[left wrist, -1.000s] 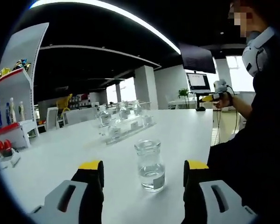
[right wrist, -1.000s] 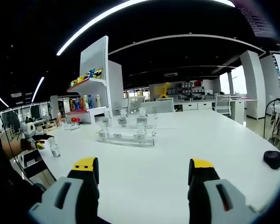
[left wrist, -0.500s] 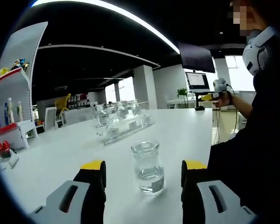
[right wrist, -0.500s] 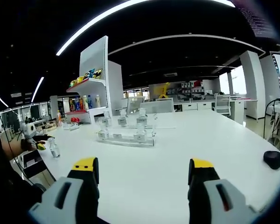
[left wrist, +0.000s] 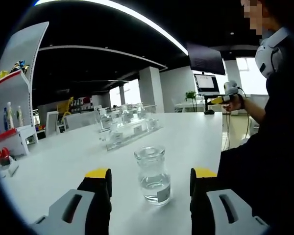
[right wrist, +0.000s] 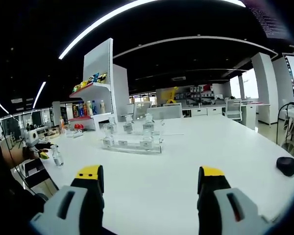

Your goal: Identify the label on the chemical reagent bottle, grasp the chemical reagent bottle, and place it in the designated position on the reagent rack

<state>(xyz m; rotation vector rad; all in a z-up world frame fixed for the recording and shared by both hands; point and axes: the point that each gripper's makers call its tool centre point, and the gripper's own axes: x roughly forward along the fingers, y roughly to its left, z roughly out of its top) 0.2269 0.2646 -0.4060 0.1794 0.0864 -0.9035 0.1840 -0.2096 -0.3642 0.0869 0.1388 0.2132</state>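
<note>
1. The left gripper [left wrist: 149,181] is hovering low over the table [left wrist: 196,137], its jaws standing spread.
2. The bottle [left wrist: 153,175] is standing upright between those jaws, touching neither, a label low on its side.
3. The rack [left wrist: 129,131] is sitting well beyond the bottle.
4. The right gripper [right wrist: 150,181] is holding its jaws spread over bare table, with the rack [right wrist: 132,142] far ahead.

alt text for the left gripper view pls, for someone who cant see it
A small clear glass reagent bottle with a white label stands on a white table, just ahead of the left gripper, whose yellow-tipped jaws are open on either side of it. Farther back sits a clear reagent rack holding more bottles.
</note>
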